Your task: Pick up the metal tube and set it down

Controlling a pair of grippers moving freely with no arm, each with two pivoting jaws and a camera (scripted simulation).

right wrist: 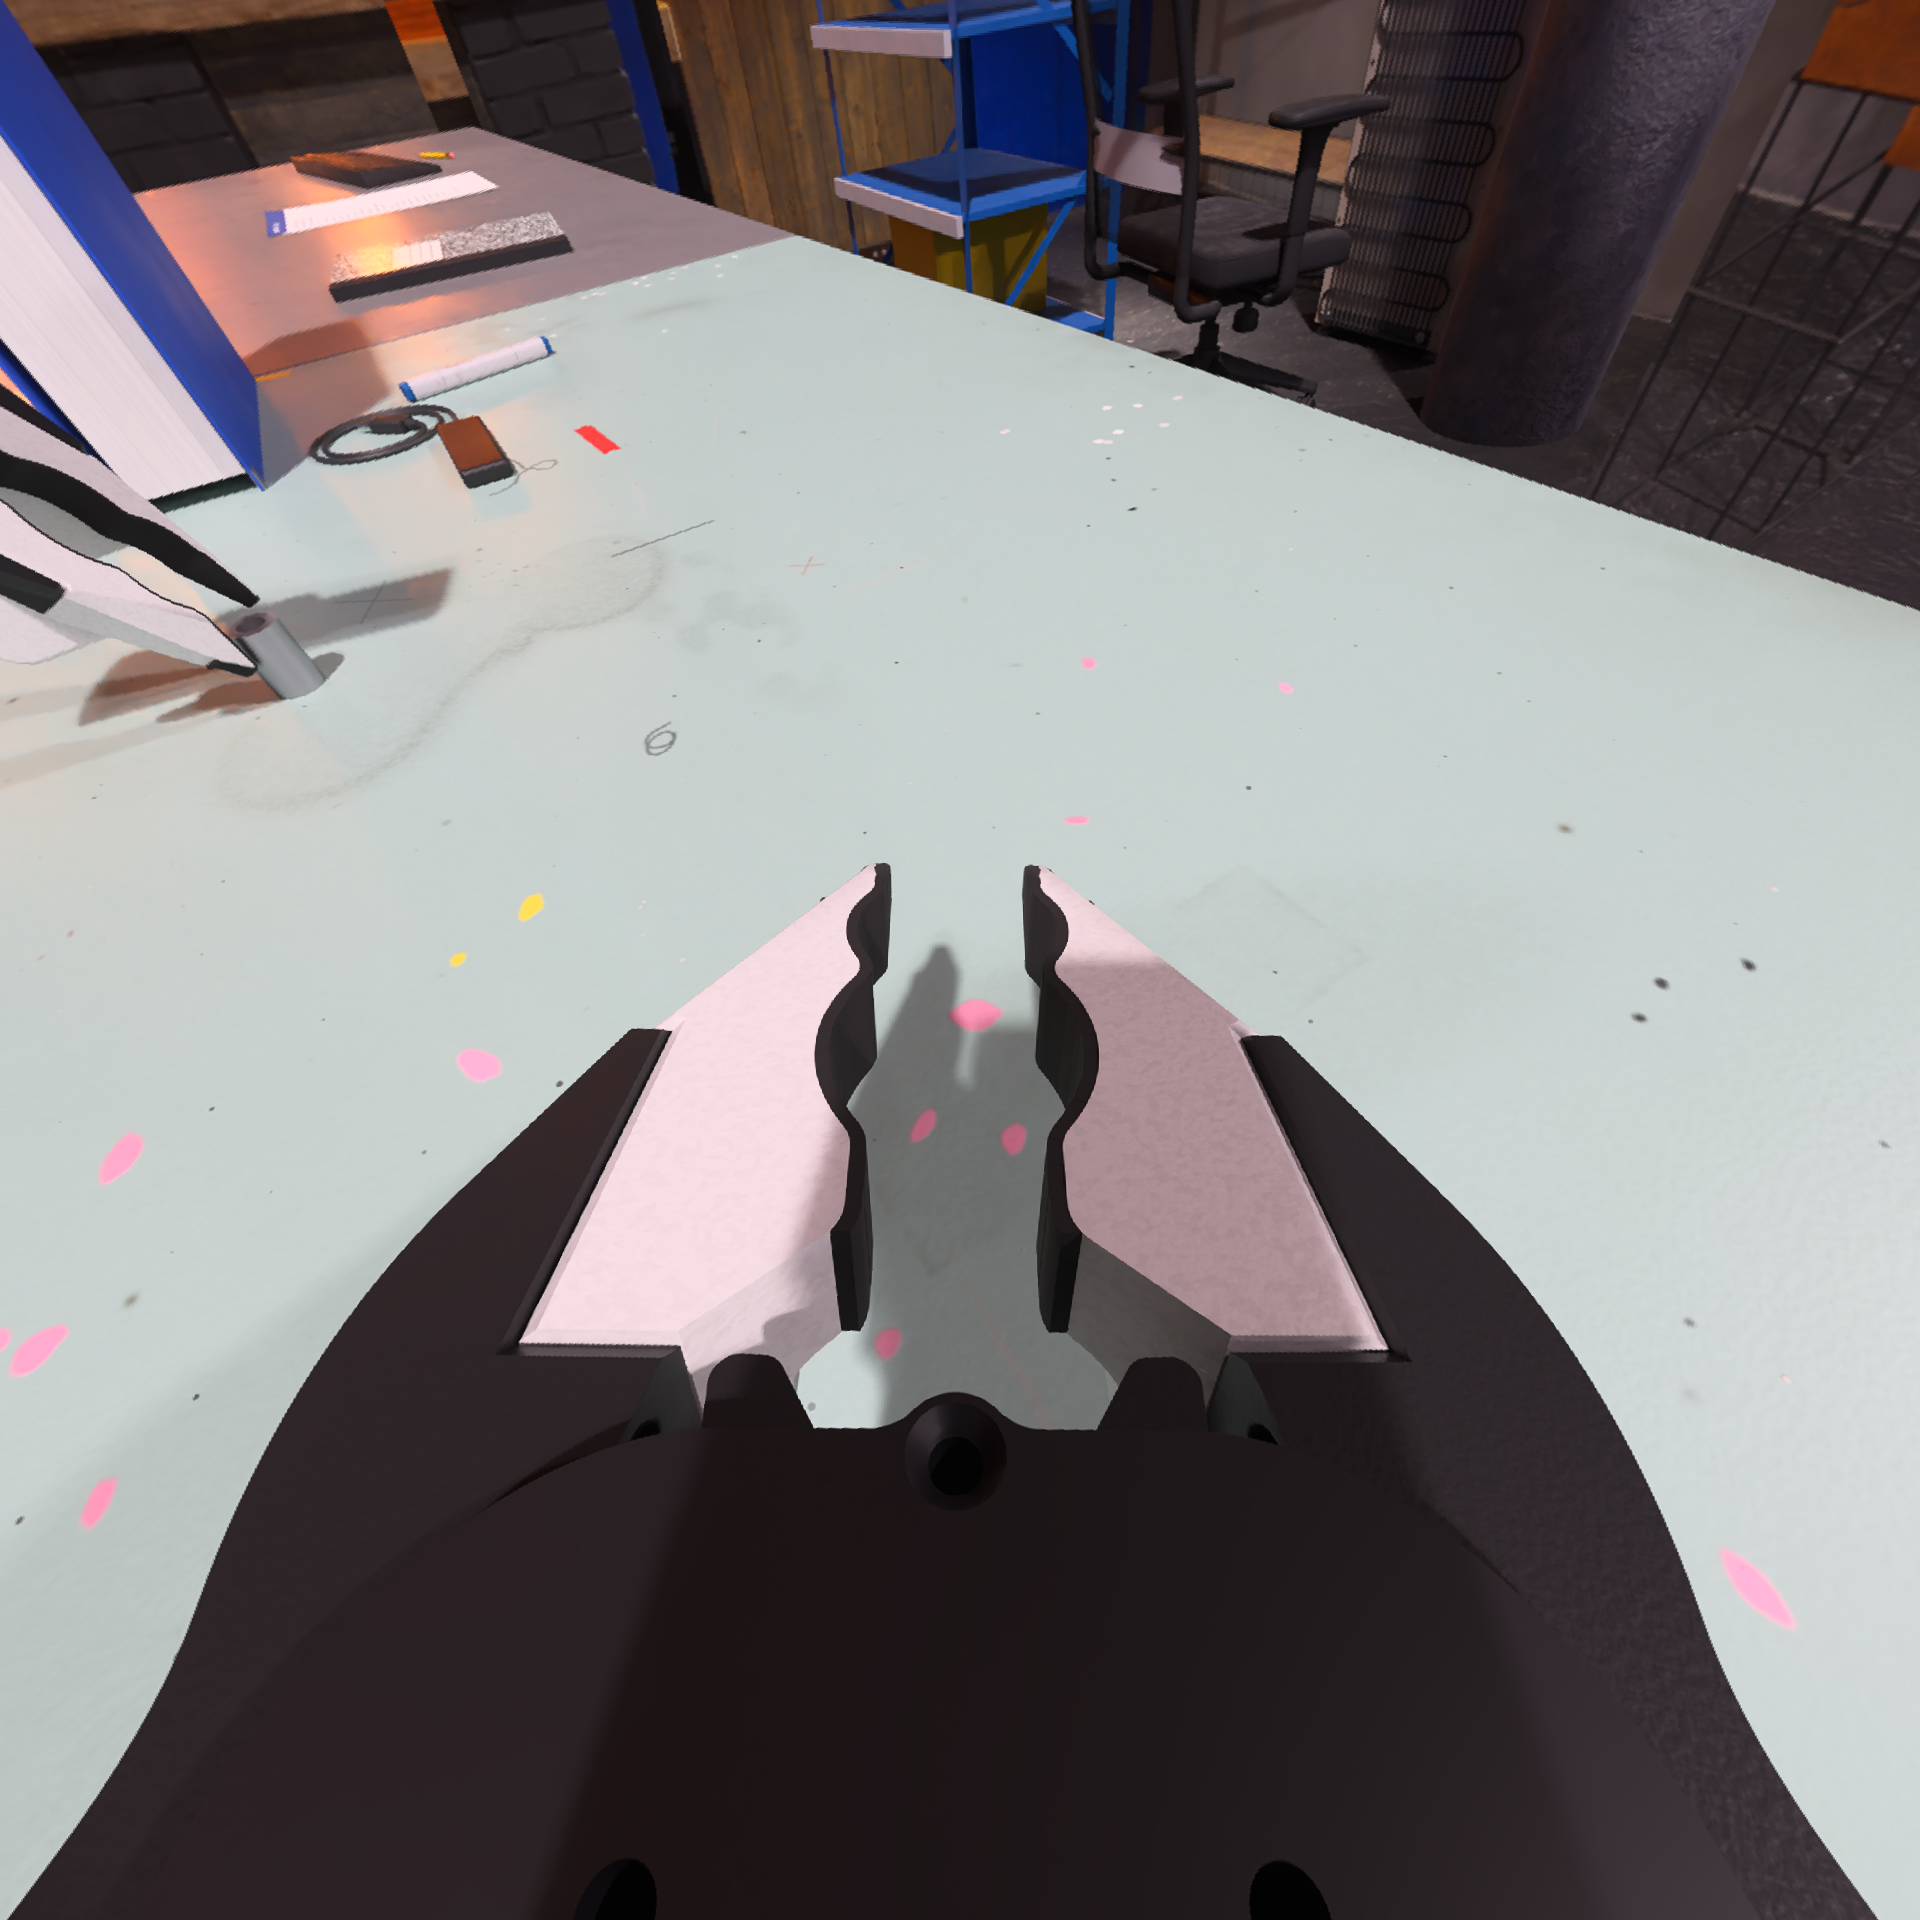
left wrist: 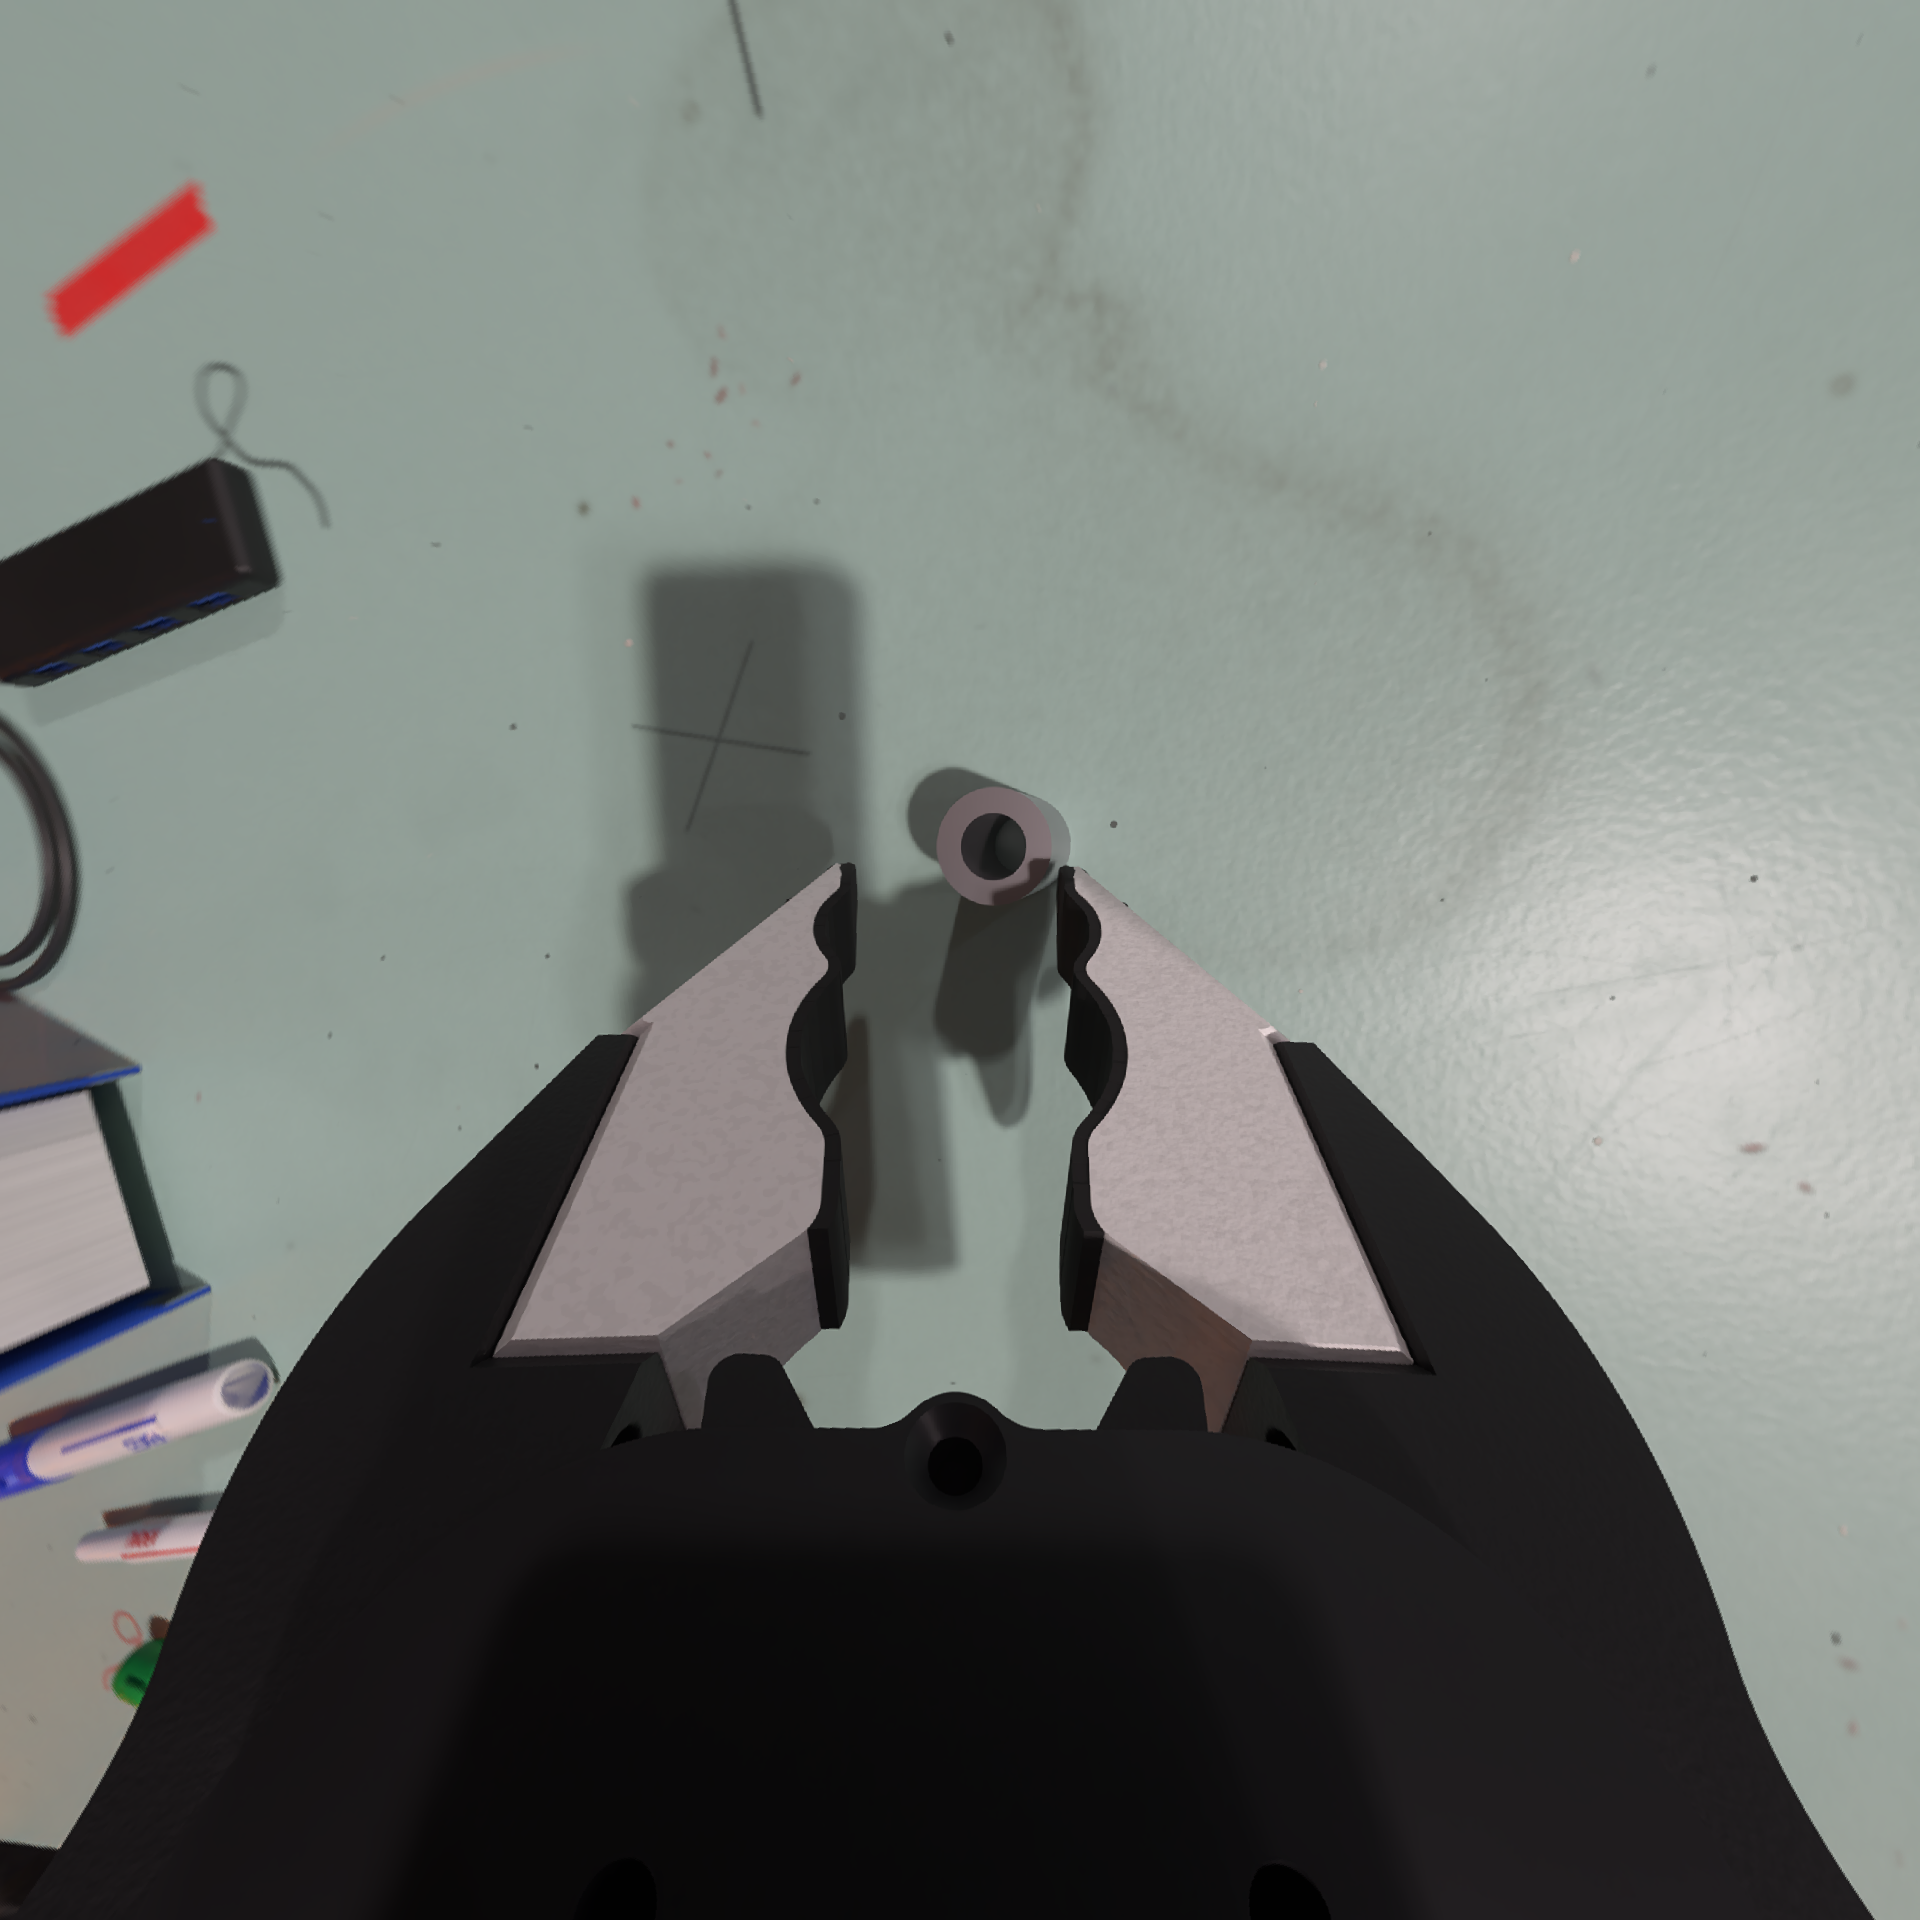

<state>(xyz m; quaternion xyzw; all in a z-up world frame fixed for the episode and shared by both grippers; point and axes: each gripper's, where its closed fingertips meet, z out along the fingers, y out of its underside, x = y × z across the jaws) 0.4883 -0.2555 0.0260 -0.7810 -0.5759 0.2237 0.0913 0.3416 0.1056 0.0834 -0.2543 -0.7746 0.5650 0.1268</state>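
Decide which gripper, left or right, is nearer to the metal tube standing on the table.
Left. The left gripper hangs just above the upright metal tube, fingertips either side of its top. The right gripper hovers far off across the table.

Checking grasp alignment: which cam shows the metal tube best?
Left wrist view. The metal tube stands upright near frame centre, seen end-on down its bore, just beyond the open left claw. In the right wrist view the tube is small and far left, side-on, partly covered by the left claw's fingertips.
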